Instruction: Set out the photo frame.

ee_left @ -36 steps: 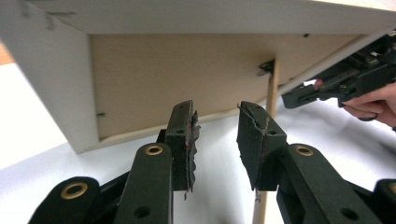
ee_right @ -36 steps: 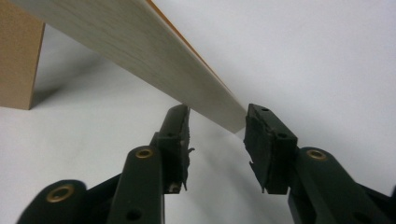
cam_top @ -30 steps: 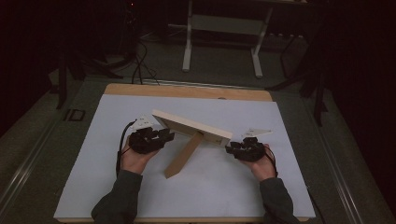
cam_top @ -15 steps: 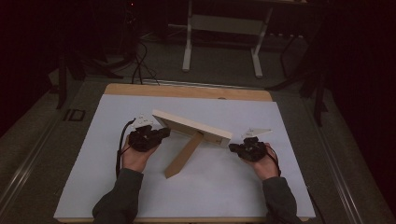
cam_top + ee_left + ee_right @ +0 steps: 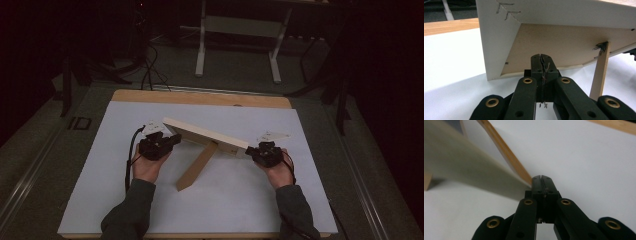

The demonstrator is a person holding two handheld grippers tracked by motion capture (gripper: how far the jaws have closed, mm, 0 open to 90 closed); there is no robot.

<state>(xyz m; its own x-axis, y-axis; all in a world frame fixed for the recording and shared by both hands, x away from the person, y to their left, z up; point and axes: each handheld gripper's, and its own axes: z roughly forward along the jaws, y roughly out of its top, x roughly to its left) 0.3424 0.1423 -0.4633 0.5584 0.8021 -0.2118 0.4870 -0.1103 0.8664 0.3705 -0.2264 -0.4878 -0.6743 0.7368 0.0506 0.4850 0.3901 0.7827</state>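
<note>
Both claws sit at the ends of the picture frame, which stands tilted on its back stand on the white sheet. Left gripper: jaws have just been closing and now meet pad to pad with nothing between them; the frame's backing board hangs just above and ahead of the tips, the stand off to their right. Right gripper: jaws have also just been closing, now fully together, empty; the frame's wooden edge runs up and left from right beside the tips, touching or nearly, can't tell which. My read: this is the approach step, with neither end gripped yet. Next move needs both claws reopened wide enough to straddle the frame's rim, then closed on both ends evenly, since a one-sided grip would probably tip it off the stand.
</note>
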